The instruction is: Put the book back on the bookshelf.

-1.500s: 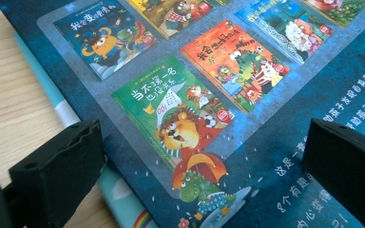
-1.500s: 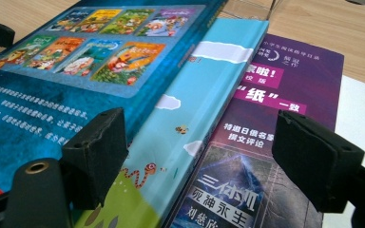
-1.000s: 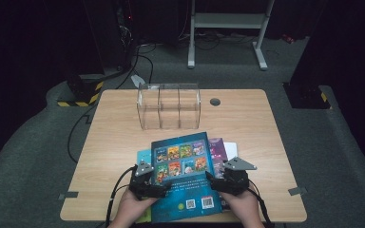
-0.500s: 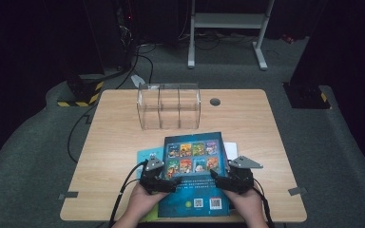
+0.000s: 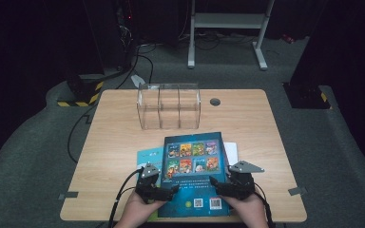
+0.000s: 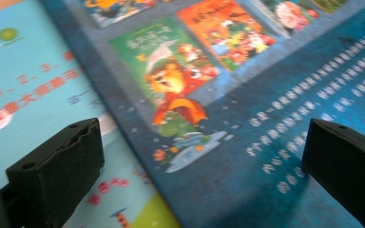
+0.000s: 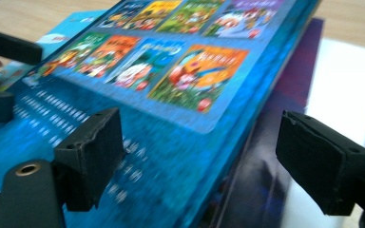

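My left claw (image 5: 175,189) and right claw (image 5: 212,184) are both released, the right having just spread wider, straddling the side edges of the blue book (image 5: 194,167) at bottom centre, atop other books.

A pale wooden table (image 5: 114,142) stands on grey carpet (image 5: 328,156) in a dark room.
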Tool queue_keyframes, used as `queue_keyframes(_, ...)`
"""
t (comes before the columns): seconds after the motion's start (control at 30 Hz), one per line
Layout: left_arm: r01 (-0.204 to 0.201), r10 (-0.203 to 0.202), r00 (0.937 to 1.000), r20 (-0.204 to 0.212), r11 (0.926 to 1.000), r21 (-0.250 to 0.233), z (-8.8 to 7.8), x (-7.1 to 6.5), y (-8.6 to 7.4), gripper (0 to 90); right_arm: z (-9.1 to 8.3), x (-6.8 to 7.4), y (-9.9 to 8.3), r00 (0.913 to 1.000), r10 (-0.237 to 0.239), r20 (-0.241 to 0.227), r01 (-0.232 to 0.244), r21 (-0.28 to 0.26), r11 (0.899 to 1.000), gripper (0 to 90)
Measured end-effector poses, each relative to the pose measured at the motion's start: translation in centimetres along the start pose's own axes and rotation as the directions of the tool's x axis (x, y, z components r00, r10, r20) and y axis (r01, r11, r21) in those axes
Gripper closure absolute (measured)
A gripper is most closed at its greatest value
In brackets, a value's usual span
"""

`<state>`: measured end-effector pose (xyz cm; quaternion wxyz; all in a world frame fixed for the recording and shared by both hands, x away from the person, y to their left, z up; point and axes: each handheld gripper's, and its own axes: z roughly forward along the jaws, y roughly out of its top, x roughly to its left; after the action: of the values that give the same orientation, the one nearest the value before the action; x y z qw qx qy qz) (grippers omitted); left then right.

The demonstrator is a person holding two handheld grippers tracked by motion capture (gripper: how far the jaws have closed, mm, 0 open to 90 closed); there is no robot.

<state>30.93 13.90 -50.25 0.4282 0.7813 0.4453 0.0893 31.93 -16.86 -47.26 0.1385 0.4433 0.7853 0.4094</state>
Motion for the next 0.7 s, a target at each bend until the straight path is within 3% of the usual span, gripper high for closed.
queue_keyframes(0.07,-0.024,0.024,0.9997,0.008,0.9997,0.005,0.1,-0.2,0.2,1.9,0.0,0.0,-0.1,0.9998,0.015,-0.009,-0.015,0.003,1.0,18.0)
queue_keyframes(0.17,-0.028,0.028,0.9995,0.017,0.9995,0.011,0.2,-0.2,0.3,1.3,0.1,0.1,0.0,0.9995,0.014,-0.028,-0.014,0.007,1.0,22.3)
queue_keyframes(0.33,-0.041,0.041,0.9989,0.021,0.9991,0.002,0.6,-0.1,0.7,1.4,0.3,0.2,0.1,0.9992,0.037,-0.017,-0.037,0.011,0.999,21.8)
queue_keyframes(0.5,-0.038,0.039,0.9991,0.02,0.9991,-0.02,1.8,0.5,1.8,2.2,1.0,-0.5,0.9,0.9976,0.068,0.01,-0.068,0.007,0.998,21.6)
queue_keyframes(0.7,-0.044,0.045,0.9988,0.02,0.998,-0.045,2.3,1.4,2.4,5.8,2.0,-1.7,1.8,0.9979,0.064,-0.012,-0.064,0.01,0.998,19.1)
